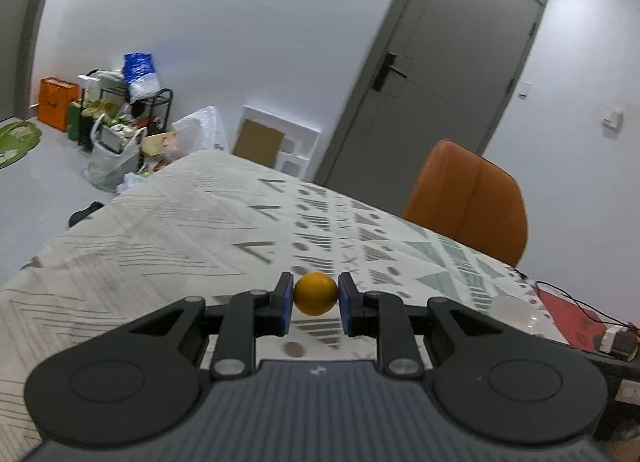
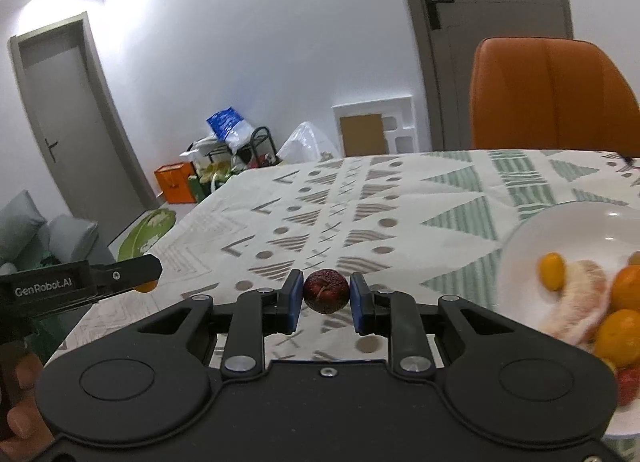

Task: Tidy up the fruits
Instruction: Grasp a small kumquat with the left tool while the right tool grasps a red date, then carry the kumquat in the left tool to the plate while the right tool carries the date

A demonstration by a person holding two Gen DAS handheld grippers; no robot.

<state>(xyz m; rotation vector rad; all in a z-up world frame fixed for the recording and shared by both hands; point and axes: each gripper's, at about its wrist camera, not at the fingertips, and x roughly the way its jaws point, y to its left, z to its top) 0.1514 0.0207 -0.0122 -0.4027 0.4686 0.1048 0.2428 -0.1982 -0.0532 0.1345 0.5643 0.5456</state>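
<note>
In the left wrist view my left gripper (image 1: 315, 300) is shut on a small round orange fruit (image 1: 315, 294), held above the patterned tablecloth (image 1: 160, 238). In the right wrist view my right gripper (image 2: 326, 298) is shut on a dark red wrinkled fruit (image 2: 325, 290), also lifted off the cloth. A white bowl (image 2: 560, 225) at the right of that view holds oranges (image 2: 618, 336), a small yellow-orange fruit (image 2: 552, 272), a peeled citrus piece (image 2: 576, 302) and something red (image 2: 628, 384). The left gripper (image 2: 146, 274) shows at the far left there, with orange peeking under its tip.
An orange chair (image 2: 552, 93) stands behind the table's far edge. A red mat with cables and a small device (image 1: 616, 342) lies at the right edge in the left wrist view, beside a pale round object (image 1: 510, 308). Bags and boxes (image 1: 120, 121) clutter the floor by the wall.
</note>
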